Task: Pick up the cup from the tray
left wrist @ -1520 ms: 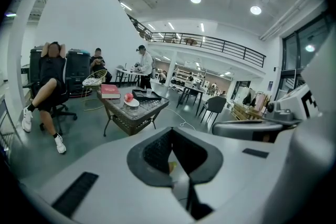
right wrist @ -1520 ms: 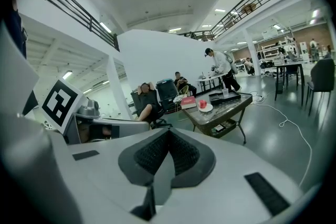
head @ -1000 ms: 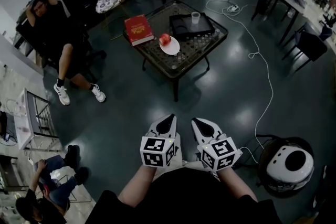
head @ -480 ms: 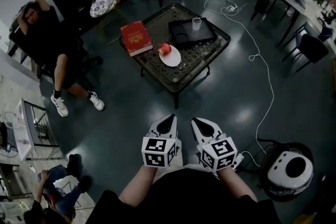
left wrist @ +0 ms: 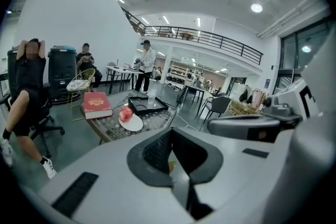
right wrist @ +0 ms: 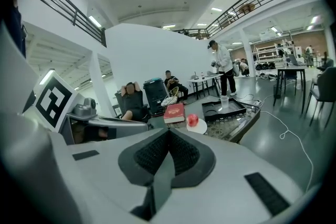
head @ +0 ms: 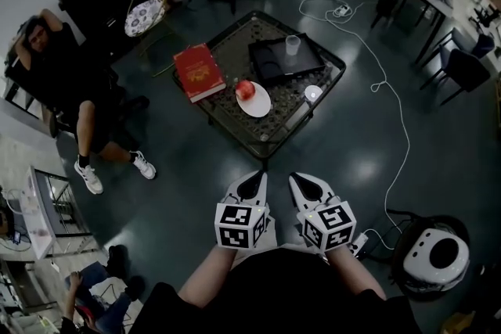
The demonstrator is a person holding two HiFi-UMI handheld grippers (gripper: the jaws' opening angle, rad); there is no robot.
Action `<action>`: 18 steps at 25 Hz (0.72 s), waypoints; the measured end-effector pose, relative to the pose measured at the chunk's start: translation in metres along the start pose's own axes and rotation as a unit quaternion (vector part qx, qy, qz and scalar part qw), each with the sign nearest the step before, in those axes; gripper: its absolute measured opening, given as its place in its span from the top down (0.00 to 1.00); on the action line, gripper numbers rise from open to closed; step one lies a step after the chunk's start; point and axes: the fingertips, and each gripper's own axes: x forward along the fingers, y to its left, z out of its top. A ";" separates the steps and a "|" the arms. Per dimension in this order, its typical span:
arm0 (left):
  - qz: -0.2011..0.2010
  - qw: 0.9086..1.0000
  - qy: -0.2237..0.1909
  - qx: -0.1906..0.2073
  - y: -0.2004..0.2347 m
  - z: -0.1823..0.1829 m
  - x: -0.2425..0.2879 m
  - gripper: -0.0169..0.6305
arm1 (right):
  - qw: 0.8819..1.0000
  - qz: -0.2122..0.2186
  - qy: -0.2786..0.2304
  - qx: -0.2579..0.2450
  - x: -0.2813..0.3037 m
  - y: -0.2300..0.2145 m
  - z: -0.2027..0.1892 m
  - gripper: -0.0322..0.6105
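The floor (head: 368, 168) is dark and glossy, throwing back soft patches of ceiling light. On it stands a low square tabletop (head: 233, 41) of patterned glass set in a dark metal frame with rounded corners. A black rectangular tray (head: 274, 62) with a raised lip lies along the tabletop's far right edge. A thick red hardcover book (head: 197, 71) sits at the left corner, partly overhanging the edge.

The person holds both grippers over the floor, side by side and well apart from the tabletop's near corner. Each is a smooth white shell with a marker cube behind it. The left gripper (head: 252, 179) has its dark ribbed pads pressed together with nothing between them. The right gripper (head: 301, 181) is closed and empty in the same way.

A flat round white plate (head: 258, 104) rests near the middle of the tabletop, just beside the tray's near edge. A glossy red apple (head: 245, 89) sits on the plate's left side. The cup (head: 292, 44), small, clear and slightly tapered, stands upright in the tray against its far edge.
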 end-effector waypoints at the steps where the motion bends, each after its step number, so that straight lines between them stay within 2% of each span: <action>1: -0.002 1.000 0.001 0.001 0.003 0.004 0.004 0.96 | 1.000 -0.001 0.000 0.000 0.006 -0.002 0.004 0.93; 18: -0.021 1.000 0.006 0.011 0.065 0.053 0.069 0.96 | 1.000 -0.012 -0.001 -0.001 0.093 -0.031 0.051 0.94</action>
